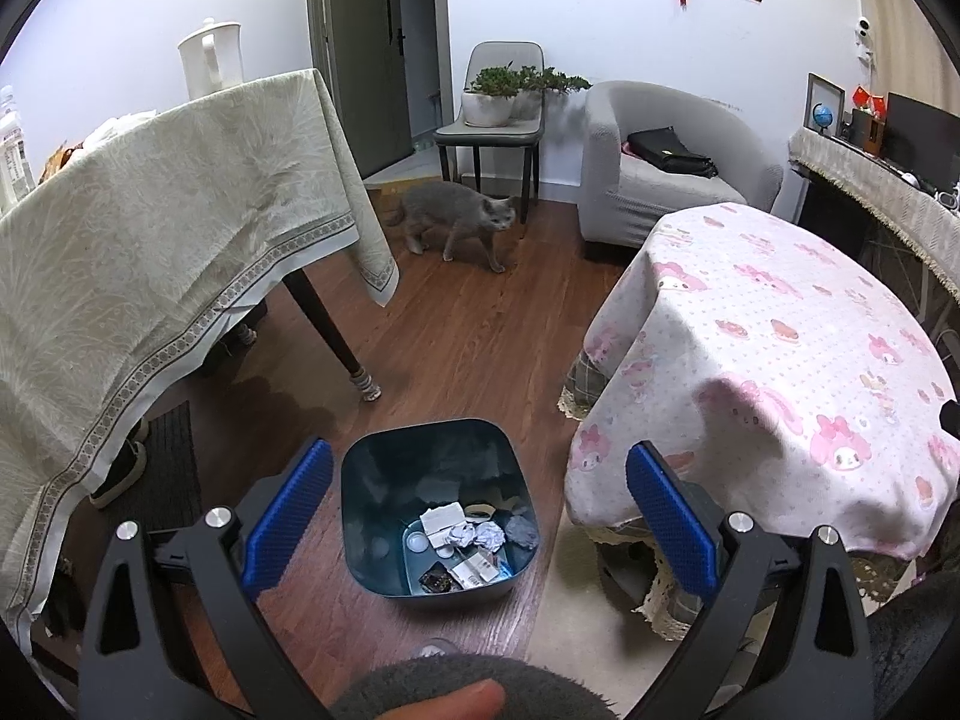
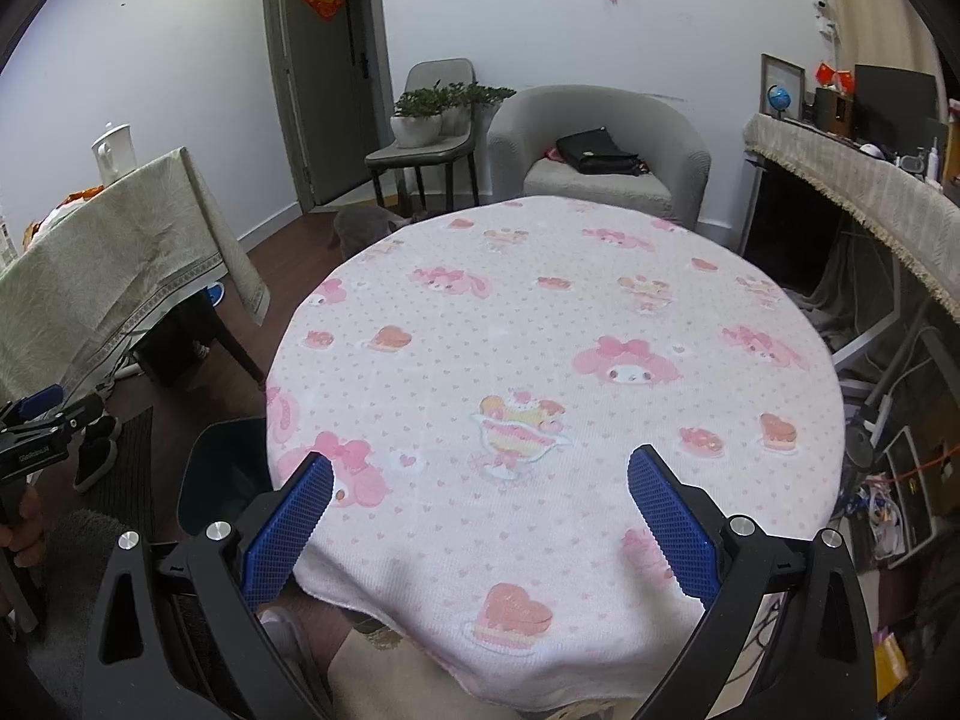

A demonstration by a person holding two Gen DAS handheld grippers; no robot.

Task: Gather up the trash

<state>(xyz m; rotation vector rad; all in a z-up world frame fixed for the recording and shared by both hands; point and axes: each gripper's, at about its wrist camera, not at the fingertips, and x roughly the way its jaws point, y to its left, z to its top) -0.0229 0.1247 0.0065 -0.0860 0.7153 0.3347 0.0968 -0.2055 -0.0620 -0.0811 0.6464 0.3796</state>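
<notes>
A dark teal trash bin [image 1: 360, 516] stands on the wood floor, seen from above in the left wrist view. Crumpled paper balls [image 1: 480, 535], a folded white paper and small packaging lie at its bottom. My left gripper [image 1: 477, 471] is open and empty, hovering above the bin. My right gripper [image 2: 480, 486] is open and empty above the round table with the pink cartoon cloth [image 2: 558, 330]. The bin's edge [image 2: 216, 480] shows left of that table in the right wrist view, and my left gripper [image 2: 42, 414] shows at the far left.
A table with a beige cloth [image 1: 150, 240] stands to the left, its dark leg [image 1: 327, 330] near the bin. A grey cat [image 1: 456, 219] walks on the floor beyond. A grey armchair [image 1: 666, 162] and a chair with potted plants [image 1: 492, 120] stand at the back wall.
</notes>
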